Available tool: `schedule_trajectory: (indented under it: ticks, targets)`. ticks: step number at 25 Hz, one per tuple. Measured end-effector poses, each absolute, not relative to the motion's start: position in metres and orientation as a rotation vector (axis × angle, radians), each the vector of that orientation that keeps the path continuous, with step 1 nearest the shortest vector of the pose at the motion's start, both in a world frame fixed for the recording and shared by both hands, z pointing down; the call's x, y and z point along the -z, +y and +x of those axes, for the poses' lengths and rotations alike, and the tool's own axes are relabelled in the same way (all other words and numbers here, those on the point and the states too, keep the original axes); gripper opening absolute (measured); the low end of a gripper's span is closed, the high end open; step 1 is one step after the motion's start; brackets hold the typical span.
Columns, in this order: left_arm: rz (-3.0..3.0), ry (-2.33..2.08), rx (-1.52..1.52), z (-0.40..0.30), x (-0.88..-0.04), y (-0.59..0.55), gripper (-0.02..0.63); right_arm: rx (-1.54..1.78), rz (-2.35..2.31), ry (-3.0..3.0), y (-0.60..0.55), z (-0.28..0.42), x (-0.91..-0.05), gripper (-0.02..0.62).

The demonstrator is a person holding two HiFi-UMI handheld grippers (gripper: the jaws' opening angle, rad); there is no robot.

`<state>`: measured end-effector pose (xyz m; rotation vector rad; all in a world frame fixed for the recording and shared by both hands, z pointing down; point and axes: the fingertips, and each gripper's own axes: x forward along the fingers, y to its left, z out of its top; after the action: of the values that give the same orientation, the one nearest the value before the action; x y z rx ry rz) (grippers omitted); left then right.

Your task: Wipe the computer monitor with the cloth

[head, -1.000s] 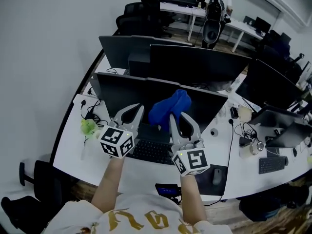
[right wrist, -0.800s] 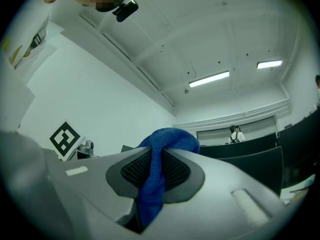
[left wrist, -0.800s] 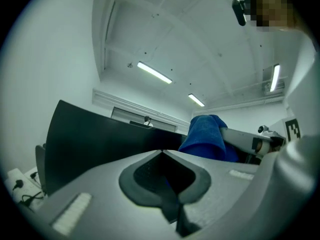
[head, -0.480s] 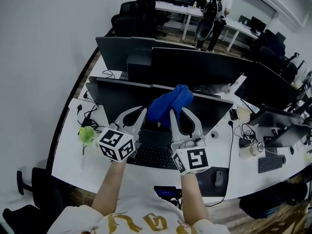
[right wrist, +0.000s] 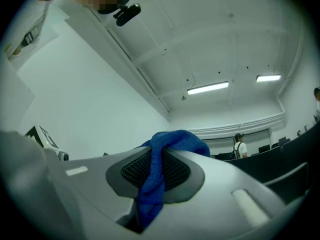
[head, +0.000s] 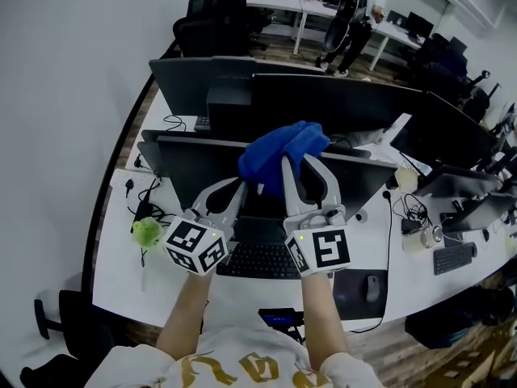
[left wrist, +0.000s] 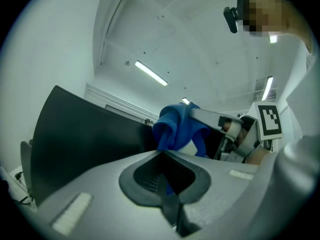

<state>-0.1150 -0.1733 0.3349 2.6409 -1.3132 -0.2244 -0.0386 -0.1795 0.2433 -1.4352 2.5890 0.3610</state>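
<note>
A blue cloth (head: 279,156) hangs bunched at the top edge of the nearest dark monitor (head: 190,172). My right gripper (head: 295,164) is shut on the cloth (right wrist: 152,184), which runs between its pads and folds over the tips. Just left of it, my left gripper (head: 233,188) stands in front of the screen with its jaws together and nothing held. In the left gripper view the monitor (left wrist: 85,139) fills the left, with the cloth (left wrist: 175,126) just beyond the left gripper (left wrist: 162,154).
A black keyboard (head: 258,259) lies under the monitor, a green toy (head: 147,231) and cables at its left, a mouse (head: 371,285) at the right. More monitors (head: 323,103) stand behind. A person (head: 355,14) stands far back among desks and chairs.
Both grippers have risen a little along the screen, and the cloth now sits higher, at the monitor's top edge.
</note>
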Motion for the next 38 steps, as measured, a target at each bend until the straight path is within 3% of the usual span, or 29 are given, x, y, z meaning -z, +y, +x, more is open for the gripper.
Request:
schedule_trajectory:
  ticks: [15,38]
  targets:
    - [2.626,-1.239,0.221,-0.117,-0.358,-0.178,0.002,-0.454,-1.703,2.657,-0.217,-0.05,-0.255,0.078]
    - [2.603,-1.24,0.187,-0.111,-0.365,-0.173,0.002,-0.33,-1.665,2.703,-0.221,-0.035,-0.259,0.072]
